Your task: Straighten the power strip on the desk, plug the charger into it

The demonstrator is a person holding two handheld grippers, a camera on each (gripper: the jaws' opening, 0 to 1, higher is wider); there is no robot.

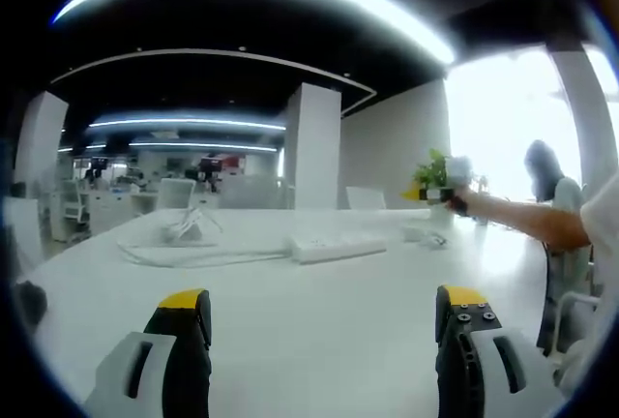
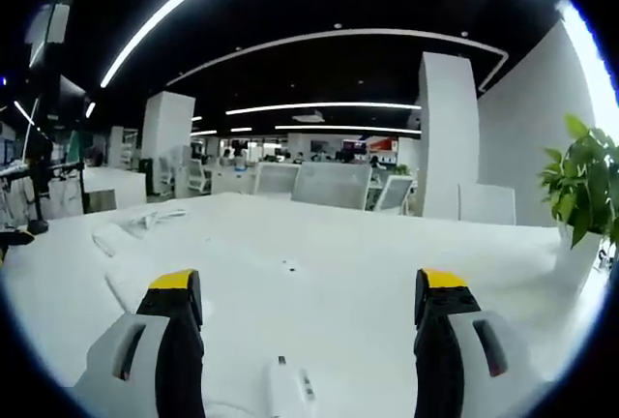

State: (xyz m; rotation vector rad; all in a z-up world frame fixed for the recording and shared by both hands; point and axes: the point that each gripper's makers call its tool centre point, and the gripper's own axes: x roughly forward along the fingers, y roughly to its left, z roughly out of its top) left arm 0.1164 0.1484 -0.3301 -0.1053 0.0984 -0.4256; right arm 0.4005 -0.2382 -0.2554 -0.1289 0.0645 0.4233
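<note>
Left gripper (image 1: pixel 324 316): my jaws stand wide apart, yellow tips up, nothing between them. They hover above the white desk (image 1: pixel 290 331).

From the left gripper view, the power strip (image 1: pixel 338 246) lies at about 12 o'clock from my jaws, well ahead on the desk. It is white, long, and sits at a slant, its right end slightly farther off. A white cable (image 1: pixel 193 255) runs from its left end toward 10 o'clock, looping near a small white object (image 1: pixel 186 230) whose nature I cannot tell.

At 2 o'clock in that view, my right gripper (image 1: pixel 437 186) comes in from the right on a bare forearm (image 1: pixel 527 220), held above the desk's far edge, close to a potted plant (image 1: pixel 435 171). Small white items (image 1: pixel 426 235) lie on the desk below it; too blurred to name.

Right gripper (image 2: pixel 308 307): jaws spread wide, holding nothing. At 6 o'clock, low between them, a white charger-like piece (image 2: pixel 288 389) rests on the desk (image 2: pixel 368 263); whether it touches either jaw I cannot tell. A loose white cable (image 2: pixel 145 217) lies at 10 o'clock. A green plant (image 2: pixel 585 186) in a white pot stands at 3 o'clock.

Office chairs (image 2: pixel 329 186) stand beyond the far edge.
</note>
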